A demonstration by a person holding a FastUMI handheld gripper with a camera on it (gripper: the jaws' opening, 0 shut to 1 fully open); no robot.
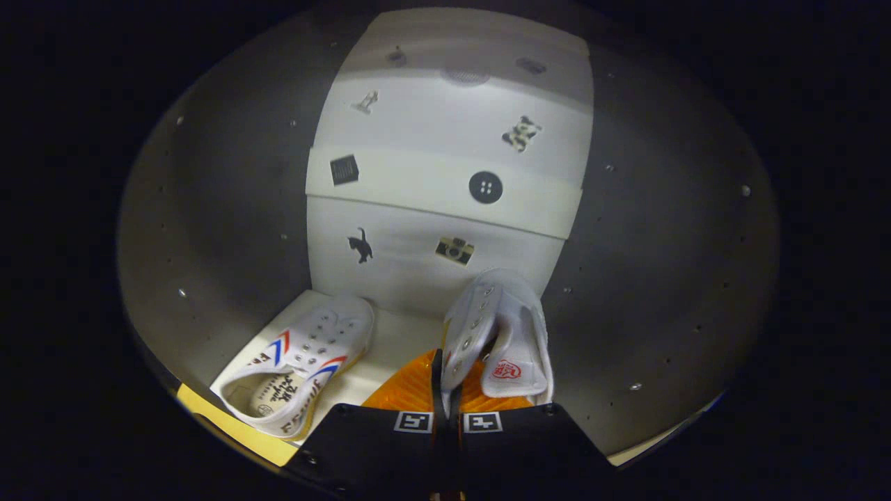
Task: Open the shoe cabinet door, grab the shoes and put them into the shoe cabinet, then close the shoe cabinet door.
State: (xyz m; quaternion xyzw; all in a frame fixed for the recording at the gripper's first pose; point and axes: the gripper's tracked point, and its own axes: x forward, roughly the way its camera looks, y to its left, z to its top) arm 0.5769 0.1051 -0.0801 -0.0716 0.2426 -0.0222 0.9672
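Inside the Cabinet: Second Shoe Held by Its Side Wall

Beside the white canvas lace-up shoe with red and blue stripes already lying on the pale cabinet shelf floor, the hand-held gripper carries its mate, a matching white canvas shoe; the two fingers are pressed together on the thin eyelet side of that shoe, clamping the wall between them, so the shoe hangs tilted with its opening turned sideways; pinching the upper rather than the sole looks like the easiest hold for narrow fingers; the held shoe sits to the right of the resting shoe, apart from it, close to the white back panel with small dark stickers; grey side walls flank the resting shoe; my judgement is that the shoe is being lowered into the free space next to its mate, leaving release and door closing to do
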